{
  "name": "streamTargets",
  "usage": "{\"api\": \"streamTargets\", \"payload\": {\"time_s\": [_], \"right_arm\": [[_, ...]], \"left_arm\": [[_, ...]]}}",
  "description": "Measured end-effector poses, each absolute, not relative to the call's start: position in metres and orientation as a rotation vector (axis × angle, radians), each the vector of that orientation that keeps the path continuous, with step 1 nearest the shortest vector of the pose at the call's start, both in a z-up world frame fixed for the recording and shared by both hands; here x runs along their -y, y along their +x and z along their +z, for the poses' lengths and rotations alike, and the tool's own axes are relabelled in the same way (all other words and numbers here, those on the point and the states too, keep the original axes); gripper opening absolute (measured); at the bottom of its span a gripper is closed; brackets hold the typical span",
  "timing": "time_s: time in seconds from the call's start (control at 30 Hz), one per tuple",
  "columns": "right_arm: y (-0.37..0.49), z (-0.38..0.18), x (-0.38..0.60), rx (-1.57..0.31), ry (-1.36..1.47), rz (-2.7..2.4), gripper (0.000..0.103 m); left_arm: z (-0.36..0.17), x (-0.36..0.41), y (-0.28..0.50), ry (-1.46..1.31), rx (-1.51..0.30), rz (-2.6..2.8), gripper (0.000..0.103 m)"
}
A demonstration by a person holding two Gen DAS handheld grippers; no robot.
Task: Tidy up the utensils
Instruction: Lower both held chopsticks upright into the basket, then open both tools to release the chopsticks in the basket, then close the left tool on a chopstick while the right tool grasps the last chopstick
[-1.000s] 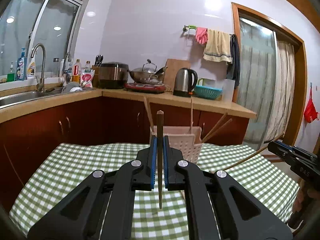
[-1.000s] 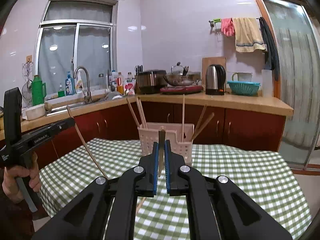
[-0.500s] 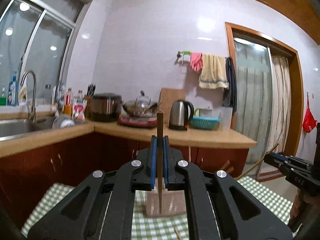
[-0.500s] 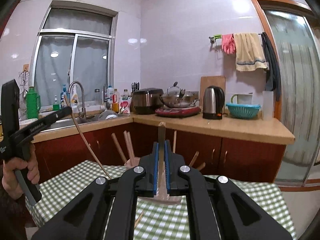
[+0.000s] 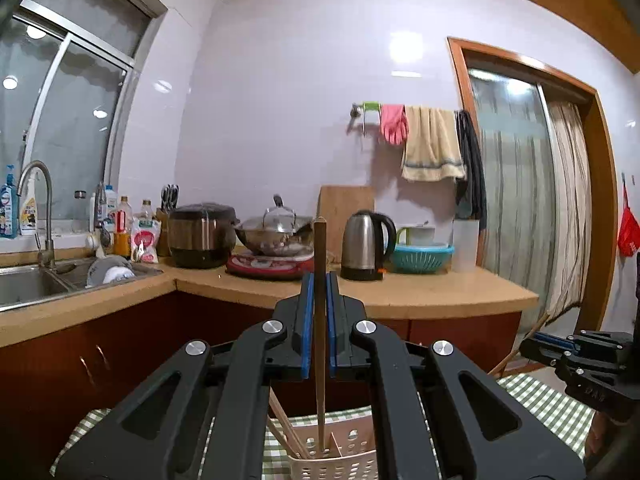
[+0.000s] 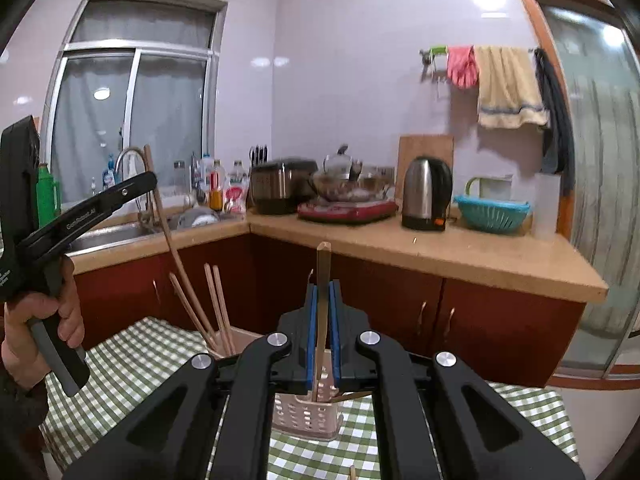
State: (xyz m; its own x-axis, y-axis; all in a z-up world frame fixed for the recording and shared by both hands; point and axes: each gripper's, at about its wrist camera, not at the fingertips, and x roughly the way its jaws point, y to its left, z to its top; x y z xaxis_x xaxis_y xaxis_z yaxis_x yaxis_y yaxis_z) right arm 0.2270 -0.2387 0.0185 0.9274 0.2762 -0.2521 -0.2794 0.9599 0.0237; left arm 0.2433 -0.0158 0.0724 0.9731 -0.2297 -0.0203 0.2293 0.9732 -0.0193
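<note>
Chopsticks in transit to the holder. Left tongs are clamped on a long upright wooden chopstick, its lower tip hanging just above a compartment of the pale perforated plastic utensil basket. Right tongs are likewise clamped on a second wooden chopstick, held upright over the same basket, which stands on the bench covered by a green-and-white checked cloth. Several chopsticks already lean in the basket's left compartment. A hand grips the left tool's handle at the left edge of the right-wrist view. Step in hand, as judged: carrying both sticks to the basket. Next move would call for lowering each tip into a compartment, clear of the divider and of the leaning sticks, before parting the tongs.
</note>
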Motion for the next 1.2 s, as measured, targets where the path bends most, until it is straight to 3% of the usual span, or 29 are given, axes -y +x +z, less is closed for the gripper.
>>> {"api": "streamTargets", "payload": {"time_s": [0.37,0.4,0.47,0.5,0.53,0.6,0.63,0.83,1.2], "right_arm": [[0.263,-0.026,0.226,-0.399,-0.021,0.311,0.006],[0.266,-0.028,0.225,-0.408,-0.022,0.313,0.007],[0.266,-0.032,0.224,-0.421,-0.019,0.313,0.009],[0.267,-0.031,0.223,-0.421,-0.019,0.31,0.017],[0.266,-0.031,0.224,-0.418,-0.017,0.311,0.021],[0.263,-0.029,0.226,-0.404,-0.011,0.307,0.036],[0.261,-0.027,0.226,-0.395,-0.012,0.302,0.037],[0.24,-0.012,0.235,-0.345,-0.008,0.277,0.046],[0.172,-0.04,0.268,-0.345,0.007,0.222,0.049]], "left_arm": [[0.014,0.024,0.29,-0.006,-0.199,-0.239,0.008],[0.01,0.024,0.292,-0.006,-0.209,-0.238,0.011],[0.002,0.023,0.295,-0.008,-0.23,-0.23,0.028],[0.0,0.024,0.295,-0.014,-0.231,-0.226,0.044],[-0.001,0.023,0.295,-0.024,-0.229,-0.223,0.051],[-0.002,0.022,0.293,-0.028,-0.23,-0.224,0.056],[-0.002,0.022,0.291,-0.026,-0.23,-0.223,0.061],[0.007,0.021,0.271,-0.016,-0.202,-0.212,0.076],[-0.016,0.01,0.2,-0.089,-0.25,-0.193,0.081]]}}
